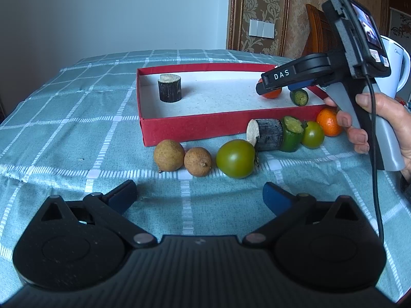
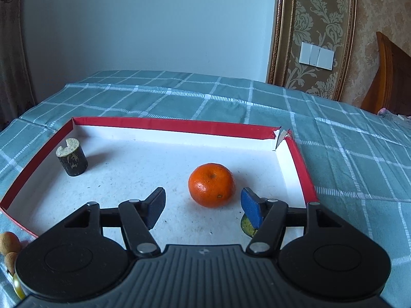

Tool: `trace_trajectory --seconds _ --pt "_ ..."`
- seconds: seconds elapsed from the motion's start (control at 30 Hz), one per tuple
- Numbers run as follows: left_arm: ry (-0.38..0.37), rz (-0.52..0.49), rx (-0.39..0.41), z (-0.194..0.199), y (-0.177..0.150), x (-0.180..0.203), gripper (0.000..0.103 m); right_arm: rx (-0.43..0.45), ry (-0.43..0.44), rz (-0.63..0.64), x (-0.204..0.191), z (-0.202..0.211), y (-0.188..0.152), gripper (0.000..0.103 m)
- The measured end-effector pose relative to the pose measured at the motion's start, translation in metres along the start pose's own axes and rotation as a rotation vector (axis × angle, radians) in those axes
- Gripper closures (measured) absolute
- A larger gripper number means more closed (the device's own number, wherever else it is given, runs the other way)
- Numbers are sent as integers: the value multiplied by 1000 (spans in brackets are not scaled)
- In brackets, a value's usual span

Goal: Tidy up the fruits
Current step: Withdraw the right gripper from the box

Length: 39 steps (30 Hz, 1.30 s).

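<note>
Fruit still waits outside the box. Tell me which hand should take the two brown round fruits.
Left. Its open claw faces the two brown round fruits; the right claw is over the red cardboard box.

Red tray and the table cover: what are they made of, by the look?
Tray: likely cardboard, matte red outside, white speckled inside; its far right corner is torn and shows a raw paper edge. Cover: woven fabric, teal with white check, creased and draped at the edges.
</note>
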State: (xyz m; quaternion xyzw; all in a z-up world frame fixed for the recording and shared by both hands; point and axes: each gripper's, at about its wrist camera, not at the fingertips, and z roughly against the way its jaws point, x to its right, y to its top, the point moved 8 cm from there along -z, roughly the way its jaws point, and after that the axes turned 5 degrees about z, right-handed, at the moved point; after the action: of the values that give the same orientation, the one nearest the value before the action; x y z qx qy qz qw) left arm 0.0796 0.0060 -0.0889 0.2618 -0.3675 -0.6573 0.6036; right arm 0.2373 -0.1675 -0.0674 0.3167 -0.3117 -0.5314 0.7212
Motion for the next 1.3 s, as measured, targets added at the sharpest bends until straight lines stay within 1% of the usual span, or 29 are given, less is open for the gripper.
trace_trajectory --seconds 0.2,0.23,0.3,0.37,0.47,0.57,0.63,0.77,0.9,1.03,1.17,1.3 --pt "2 -4 -1 0 -1 1 0 66 10 -42 7 27 -6 38" --pt "3 -5 -2 0 -1 1 0 77 13 -49 9 31 -8 37" --pt "7 -8 -3 0 -1 2 0 84 12 -56 10 36 -12 35" --pt "8 -11 -4 0 -1 3 0 87 7 -58 12 41 -15 35" --pt "2 -1 2 1 -1 2 0 116 4 -73 16 53 -21 35" --pt "-7 10 6 3 0 -1 0 161 -20 -82 24 71 -30 35" --pt "-7 26 16 4 1 -5 0 188 -45 -93 32 81 -38 30" --pt "52 27 30 7 4 -16 0 216 -83 -129 51 94 -52 28" --pt "95 22 35 11 10 -31 0 204 -82 -170 63 93 -59 28" --pt "153 32 58 13 19 -48 1 213 -74 -173 63 95 -59 28" --pt "177 15 42 1 22 -54 10 225 -90 -146 58 97 -58 28" --pt "206 -13 46 -7 24 -53 10 215 -83 -148 57 95 -60 28"
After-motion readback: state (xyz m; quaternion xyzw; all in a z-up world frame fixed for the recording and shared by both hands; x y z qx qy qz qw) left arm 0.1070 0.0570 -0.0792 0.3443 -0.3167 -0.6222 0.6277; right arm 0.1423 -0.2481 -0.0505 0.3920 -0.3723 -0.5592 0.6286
